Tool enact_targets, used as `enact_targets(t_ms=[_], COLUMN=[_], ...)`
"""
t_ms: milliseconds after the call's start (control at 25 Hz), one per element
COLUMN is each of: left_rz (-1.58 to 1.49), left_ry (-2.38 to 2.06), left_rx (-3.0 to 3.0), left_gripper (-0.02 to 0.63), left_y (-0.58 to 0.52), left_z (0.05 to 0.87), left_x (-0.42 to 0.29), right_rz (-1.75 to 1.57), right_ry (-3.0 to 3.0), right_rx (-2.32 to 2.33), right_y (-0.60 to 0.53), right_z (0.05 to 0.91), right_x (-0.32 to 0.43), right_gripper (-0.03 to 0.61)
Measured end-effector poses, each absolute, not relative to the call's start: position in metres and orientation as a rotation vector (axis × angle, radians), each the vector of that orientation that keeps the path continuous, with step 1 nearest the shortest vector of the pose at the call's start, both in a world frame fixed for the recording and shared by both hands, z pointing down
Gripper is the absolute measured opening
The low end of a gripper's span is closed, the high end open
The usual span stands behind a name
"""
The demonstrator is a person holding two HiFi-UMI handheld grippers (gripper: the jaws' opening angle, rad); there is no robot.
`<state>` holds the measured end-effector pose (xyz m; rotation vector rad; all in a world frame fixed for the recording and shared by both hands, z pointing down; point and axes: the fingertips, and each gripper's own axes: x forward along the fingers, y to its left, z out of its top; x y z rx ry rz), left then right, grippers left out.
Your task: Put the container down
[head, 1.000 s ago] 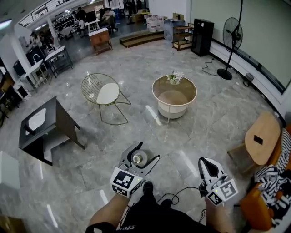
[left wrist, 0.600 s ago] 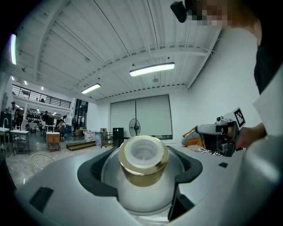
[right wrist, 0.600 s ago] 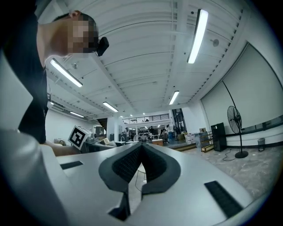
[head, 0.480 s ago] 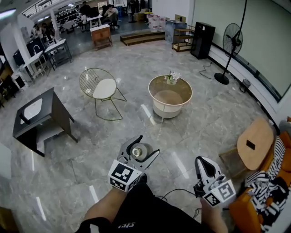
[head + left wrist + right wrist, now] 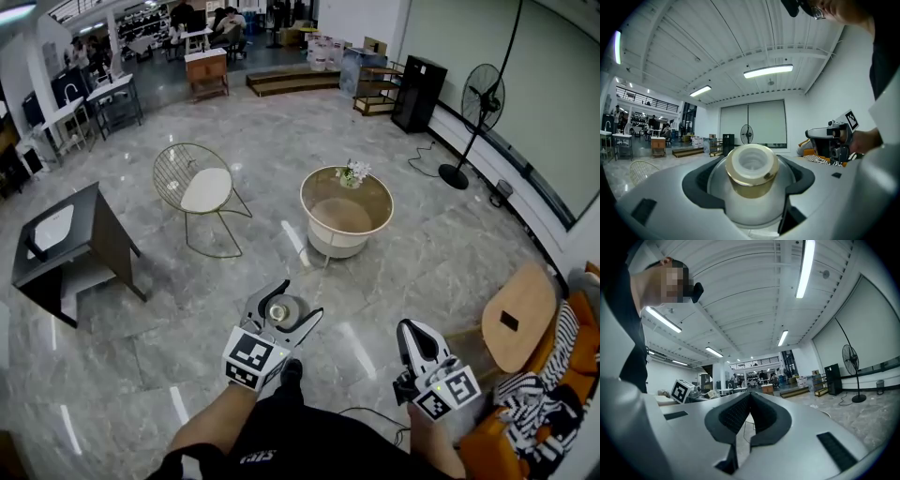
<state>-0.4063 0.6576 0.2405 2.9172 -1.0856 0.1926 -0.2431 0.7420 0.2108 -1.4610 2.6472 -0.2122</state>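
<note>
While my left gripper (image 5: pixel 292 302) clamps the container (image 5: pixel 752 176), I'd set it level on the round table (image 5: pixel 305 208); right gripper (image 5: pixel 415 330) closed, empty

1 left gripper (image 5: pixel 302 298), 1 right gripper (image 5: pixel 413 327), 1 container (image 5: pixel 278 312), 1 wire chair (image 5: pixel 202 187), 1 round table (image 5: pixel 303 202), 1 fan (image 5: pixel 483 97).

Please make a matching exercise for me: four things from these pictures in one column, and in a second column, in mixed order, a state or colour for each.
1. container
2. right gripper
3. table
4. chair

A. shut, empty
B. gold wire
C. held by left gripper
D. flowers on it

Pairs: 1-C, 2-A, 3-D, 4-B.
</note>
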Motion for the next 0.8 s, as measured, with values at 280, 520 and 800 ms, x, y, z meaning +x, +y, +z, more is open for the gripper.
enact_targets(t_ms=[280, 520, 800], left_rz=[0.207, 0.19, 0.186], left_ry=[-0.999, -0.918, -0.884], left_rx=[2.951, 2.97, 2.989], left_gripper=[0.336, 0.336, 0.336], left_y=[0.554, 0.481, 0.427], left_z=[0.242, 0.239, 0.238], left_x=[-0.387, -0.383, -0.398], right_rz=[-0.283, -0.325, -0.328], right_ry=[2.625, 2.611, 2.615], right_rx=[-1.528, -1.584, -1.566], right_y=[0.641, 0.564, 0.5], right_z=[0.23, 0.239, 0.239], right_x=[-0.236, -0.246, -0.276], right_gripper=[0.014, 0.015, 0.014])
